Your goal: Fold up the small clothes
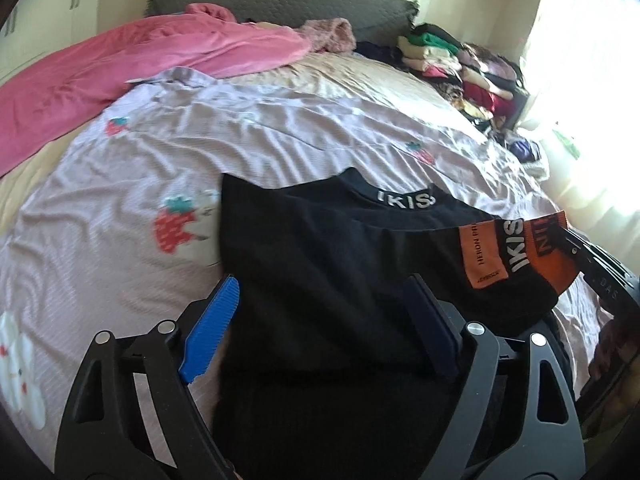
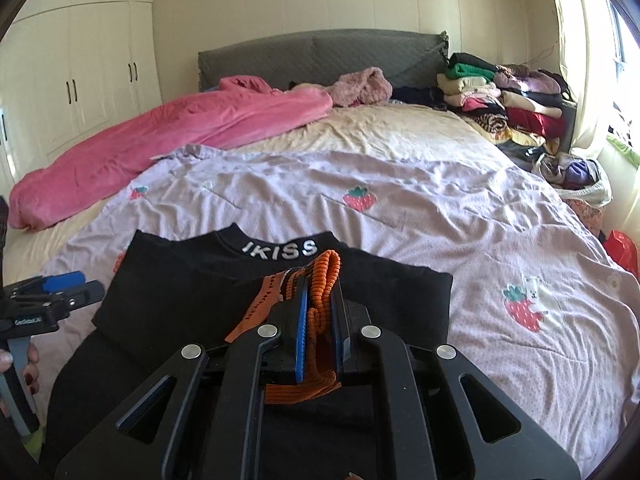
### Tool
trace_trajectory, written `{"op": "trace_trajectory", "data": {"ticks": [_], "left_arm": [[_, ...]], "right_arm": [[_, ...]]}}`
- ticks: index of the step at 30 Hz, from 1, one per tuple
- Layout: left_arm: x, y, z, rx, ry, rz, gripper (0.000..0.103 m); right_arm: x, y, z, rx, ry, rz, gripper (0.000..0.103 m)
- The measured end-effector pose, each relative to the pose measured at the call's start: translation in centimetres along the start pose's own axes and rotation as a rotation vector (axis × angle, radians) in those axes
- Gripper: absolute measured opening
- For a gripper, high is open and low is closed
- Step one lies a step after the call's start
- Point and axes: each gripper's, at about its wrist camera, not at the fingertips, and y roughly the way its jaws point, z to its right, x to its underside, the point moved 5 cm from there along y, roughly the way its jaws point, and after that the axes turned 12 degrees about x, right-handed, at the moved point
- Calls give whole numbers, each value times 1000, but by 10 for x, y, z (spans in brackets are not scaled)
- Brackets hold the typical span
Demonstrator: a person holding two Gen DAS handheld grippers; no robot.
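Note:
A black top [image 1: 320, 248] with white "IKISS" lettering on its collar lies on the lilac strawberry-print sheet [image 1: 120, 184]; it also shows in the right wrist view [image 2: 172, 288]. Its sleeve ends in an orange ribbed cuff [image 2: 326, 276] with an orange label [image 1: 480, 256]. My right gripper [image 2: 320, 304] is shut on that orange cuff, folded over the top's body. My left gripper [image 1: 324, 312] is open, its jaws wide apart over the top's left part, holding nothing. It shows at the left edge of the right wrist view [image 2: 60, 288].
A pink blanket [image 2: 168, 136] lies across the far left of the bed. Stacks of folded clothes [image 2: 504, 96] sit at the far right by the grey headboard [image 2: 304, 56]. A bag of clothes [image 2: 576, 176] lies at the right edge near the window.

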Motion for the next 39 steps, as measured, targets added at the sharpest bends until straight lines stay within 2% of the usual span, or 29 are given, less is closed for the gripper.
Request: {"op": "trace_trajectory", "data": {"ticks": [7,10,12,14,16,19,21,25,29,32,39], "left_arm": [[11,45,-2,-8,-11,-104,77],[24,52,-4,-9,-9,-133,77],[28,52,-4,-9,1,-133,77],[29,51,-4,-8,3,-131,77],[31,50,-4,-5,8,-131,77],[33,49,-3,-3,17,-130,77],[35,49,-2,-2,21,-131,77],[36,48,-1,-1,26,-134,77],[38,47,-2,3,25,-142,77],[39,47,-2,3,27,-144,77],[42,46,-2,8,33,-150,77]], "right_arm": [[5,8,5,20,3,-33,10],[8,14,15,119,-2,-57,20],[11,18,20,128,5,-76,20],[13,18,25,104,42,-91,22],[12,15,26,81,52,-91,29],[12,7,20,65,34,-77,37],[13,3,13,53,9,-74,39],[22,2,-5,21,-45,-82,39],[28,6,-29,-78,-74,-94,40],[34,9,-46,-113,-112,-103,40],[54,32,-58,-79,-181,-171,40]]}}
